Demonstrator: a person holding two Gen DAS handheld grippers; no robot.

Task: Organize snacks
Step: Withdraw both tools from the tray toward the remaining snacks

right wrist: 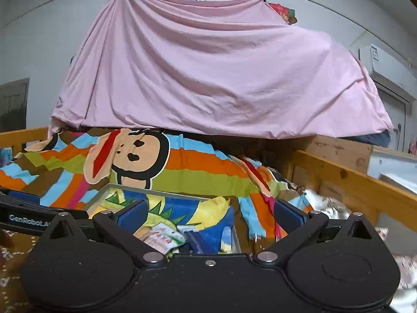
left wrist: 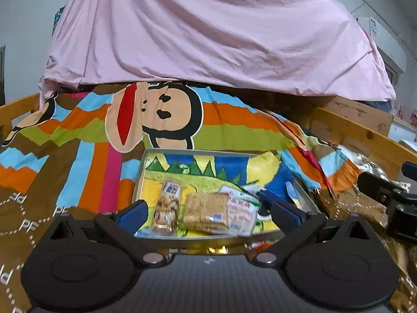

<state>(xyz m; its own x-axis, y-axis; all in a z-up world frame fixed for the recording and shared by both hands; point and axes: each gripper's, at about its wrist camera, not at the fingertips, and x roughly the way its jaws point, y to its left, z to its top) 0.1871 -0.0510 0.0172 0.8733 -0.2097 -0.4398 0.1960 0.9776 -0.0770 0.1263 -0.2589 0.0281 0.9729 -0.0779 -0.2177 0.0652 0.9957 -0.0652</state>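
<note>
A metal tray (left wrist: 198, 152) lined with a bright cartoon cloth rests on the bed. At its near end lie three snacks side by side: a barcode-labelled biscuit packet (left wrist: 168, 208), a clear pack of brown crackers (left wrist: 206, 212) and a white packet with red and green print (left wrist: 242, 210). My left gripper (left wrist: 202, 206) hovers just in front of them, open, nothing between its blue pads. My right gripper (right wrist: 209, 208) is open too and holds nothing; it sits at the tray's right side, where only the white packet (right wrist: 164, 237) shows. Its body appears at the right edge (left wrist: 391, 198).
A striped monkey-print blanket (left wrist: 156, 120) covers the bed. A pink sheet (left wrist: 208, 31) hangs low behind it. A wooden bed rail (left wrist: 365, 133) runs along the right, with crinkled silver foil (left wrist: 370, 167) beside it. An air conditioner (right wrist: 385, 62) is on the wall.
</note>
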